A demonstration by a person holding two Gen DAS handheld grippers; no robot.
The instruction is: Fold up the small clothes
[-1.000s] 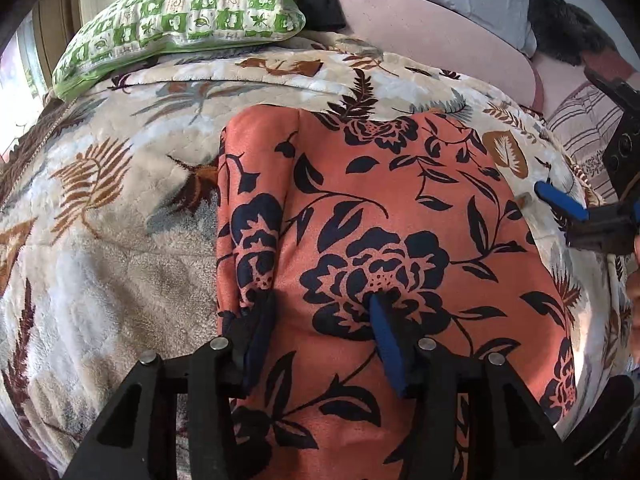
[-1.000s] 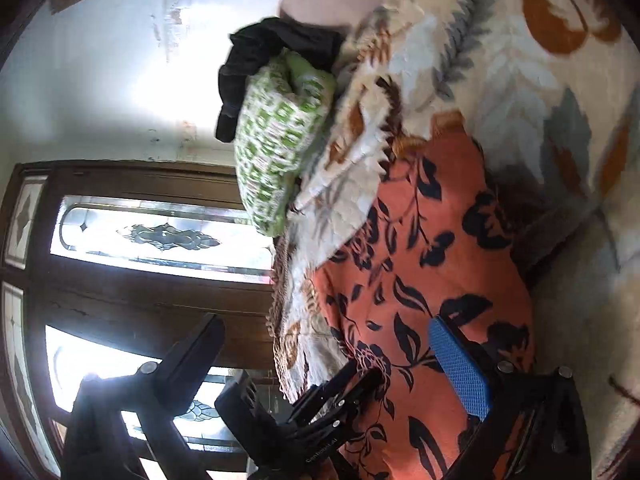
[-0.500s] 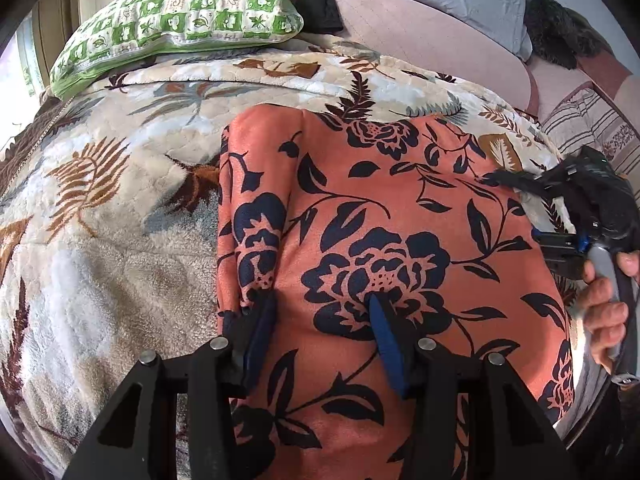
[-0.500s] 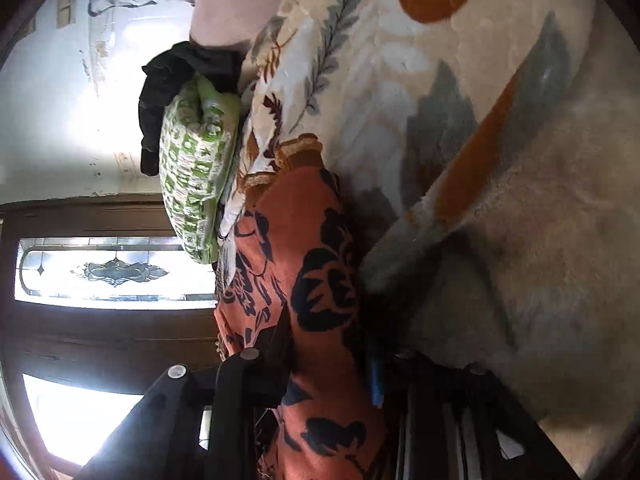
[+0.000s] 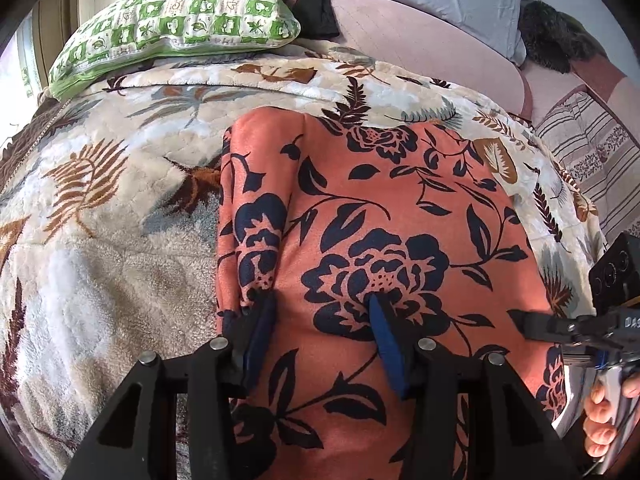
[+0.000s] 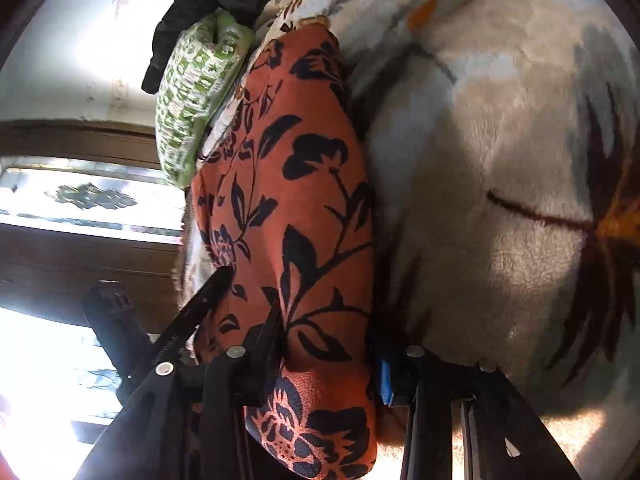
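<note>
One orange floral garment (image 5: 380, 240) lies on one leaf-print blanket (image 5: 100, 260). Two grippers: left gripper (image 5: 320, 336) and right gripper (image 6: 328, 356) each grasp its cloth between their fingers.

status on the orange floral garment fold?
Done: the orange floral garment lies spread on the blanket, its left edge turned over. In hand: left hand-held gripper pinches a ridge of cloth; right hand-held gripper holds the right edge. Left: the actual fold across.
</note>
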